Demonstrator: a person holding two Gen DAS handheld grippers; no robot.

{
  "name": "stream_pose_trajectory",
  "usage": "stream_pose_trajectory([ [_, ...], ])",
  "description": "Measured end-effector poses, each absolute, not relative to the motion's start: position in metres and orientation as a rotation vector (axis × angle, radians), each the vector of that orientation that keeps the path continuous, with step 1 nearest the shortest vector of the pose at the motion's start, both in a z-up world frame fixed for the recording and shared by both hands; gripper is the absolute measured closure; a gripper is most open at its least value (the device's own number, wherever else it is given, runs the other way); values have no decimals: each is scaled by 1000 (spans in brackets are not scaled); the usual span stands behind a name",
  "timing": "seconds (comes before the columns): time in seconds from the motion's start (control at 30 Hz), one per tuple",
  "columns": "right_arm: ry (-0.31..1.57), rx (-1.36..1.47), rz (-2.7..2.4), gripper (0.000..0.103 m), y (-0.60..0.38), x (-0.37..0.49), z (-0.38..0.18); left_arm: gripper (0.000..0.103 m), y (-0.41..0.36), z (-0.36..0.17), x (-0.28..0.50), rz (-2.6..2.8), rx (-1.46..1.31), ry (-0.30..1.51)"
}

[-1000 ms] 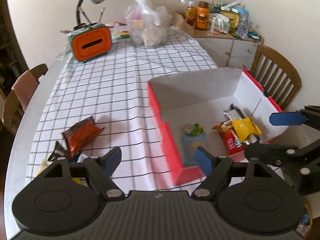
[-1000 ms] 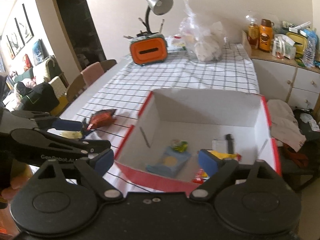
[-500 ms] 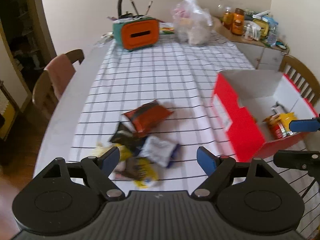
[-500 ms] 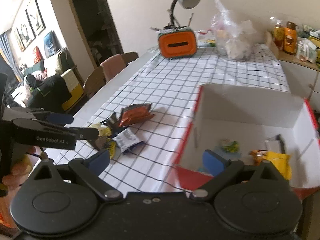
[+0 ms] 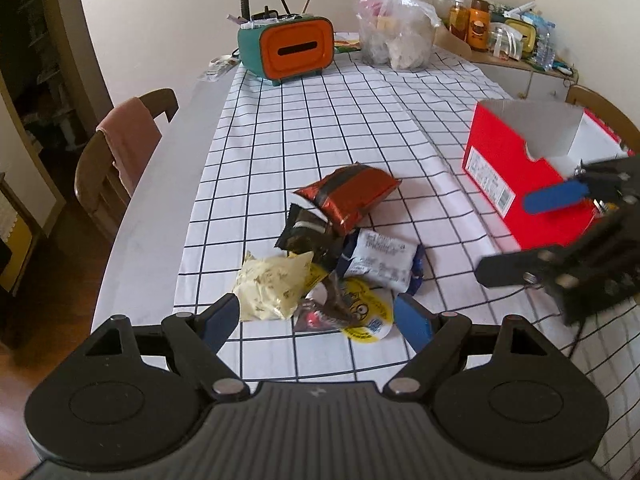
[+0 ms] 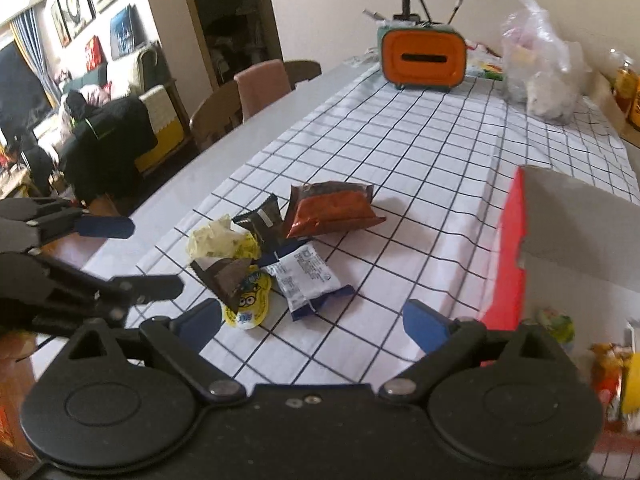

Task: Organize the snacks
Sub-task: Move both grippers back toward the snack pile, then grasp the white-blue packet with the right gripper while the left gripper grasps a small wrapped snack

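change: both grippers have swung off the red box (image 5: 516, 196) and now face the loose snack pile (image 5: 332, 256) on the checked tablecloth (image 5: 320, 120).
meaning: likely the next pick; several packets still outside the box.
left gripper (image 5: 316, 320): jaws wide apart, nothing between, just short of the yellow round pack (image 5: 366, 312) and pale yellow wrapper (image 5: 268, 288).
right gripper (image 6: 312, 322): jaws apart, empty, near the white-blue packet (image 6: 306, 276).
pile: red-brown bag (image 5: 348, 196) on the far side, touching the dark wrapper (image 5: 304, 232).
left view only: box outer wall with label.
right view only: snacks already inside the box (image 6: 608, 364), and the sofa room behind.
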State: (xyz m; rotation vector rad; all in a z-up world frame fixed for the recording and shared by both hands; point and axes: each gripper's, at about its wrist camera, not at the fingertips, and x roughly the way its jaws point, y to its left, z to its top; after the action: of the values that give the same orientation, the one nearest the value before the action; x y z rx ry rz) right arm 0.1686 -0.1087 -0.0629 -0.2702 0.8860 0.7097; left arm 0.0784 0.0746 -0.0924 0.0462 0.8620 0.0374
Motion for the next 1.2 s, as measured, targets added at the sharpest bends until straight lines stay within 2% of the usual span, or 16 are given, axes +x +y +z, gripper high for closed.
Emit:
stream_pose_trajectory([
  [0.3,952,-349,710,13,-76,199,-96,19,75,-117,83,17,98,859],
  [0.53,976,-416,763,23,-56,213,-116,19,64,-130,94,-21,126,863],
  [0.67,993,-419,805,28,-49,221,-124,37,61,-138,105,-35,132,889],
  [0.83,993,-437,829,31,-43,226,-130,42,64,-147,114,-24,121,914],
  [0.9,998,-426,838,33,-43,229,-132,50,67,-149,117,-24,107,927],
  [1.2,982,-431,848,48,-42,228,-137,65,71,-152,122,-10,83,948],
])
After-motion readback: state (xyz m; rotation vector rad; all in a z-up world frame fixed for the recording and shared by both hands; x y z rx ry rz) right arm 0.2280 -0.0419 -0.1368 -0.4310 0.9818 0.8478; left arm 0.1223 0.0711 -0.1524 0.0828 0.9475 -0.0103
